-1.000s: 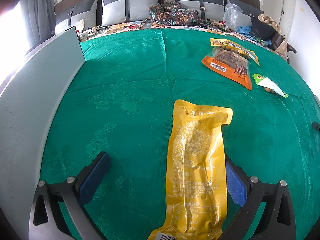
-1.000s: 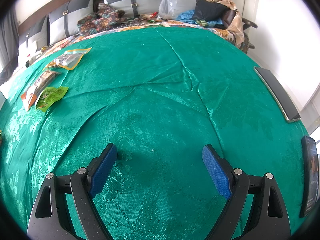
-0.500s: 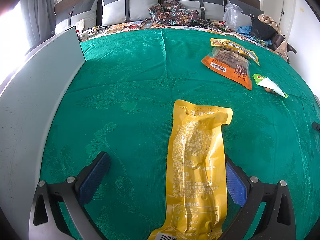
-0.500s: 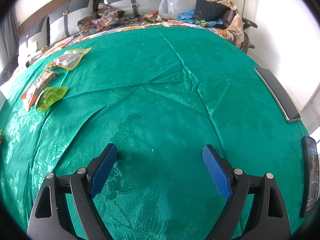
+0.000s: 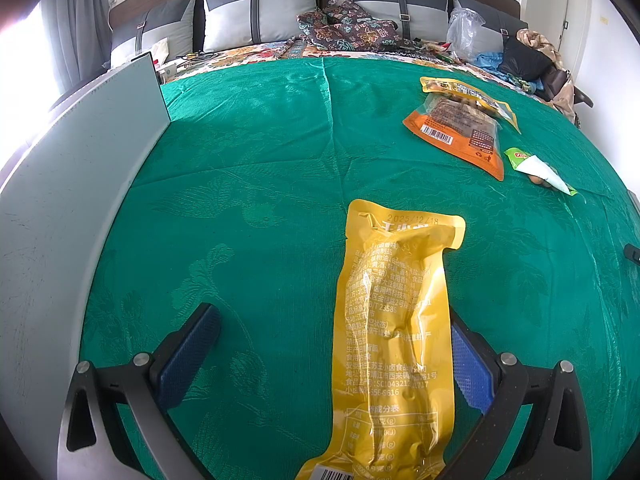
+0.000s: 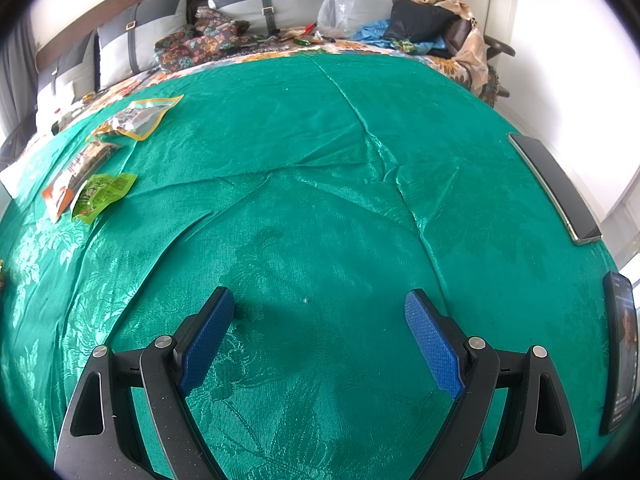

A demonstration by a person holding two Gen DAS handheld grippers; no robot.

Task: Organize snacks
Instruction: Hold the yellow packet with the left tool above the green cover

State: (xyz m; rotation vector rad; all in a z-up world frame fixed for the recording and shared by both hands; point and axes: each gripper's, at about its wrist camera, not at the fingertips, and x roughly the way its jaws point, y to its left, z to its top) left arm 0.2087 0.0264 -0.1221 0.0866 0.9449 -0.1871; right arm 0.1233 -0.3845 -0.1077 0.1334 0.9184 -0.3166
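Four snack packets (image 5: 394, 332) (one yellow nearest) — two phones (image 6: 554, 186).

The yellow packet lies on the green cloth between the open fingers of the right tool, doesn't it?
Not the right one. The left wrist view shows the yellow packet on the green cloth between the open fingers of the left tool. The right tool has only cloth between its fingers.

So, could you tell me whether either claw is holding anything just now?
Nothing is held: the left claw stands open around the yellow packet, and the right claw is open too.
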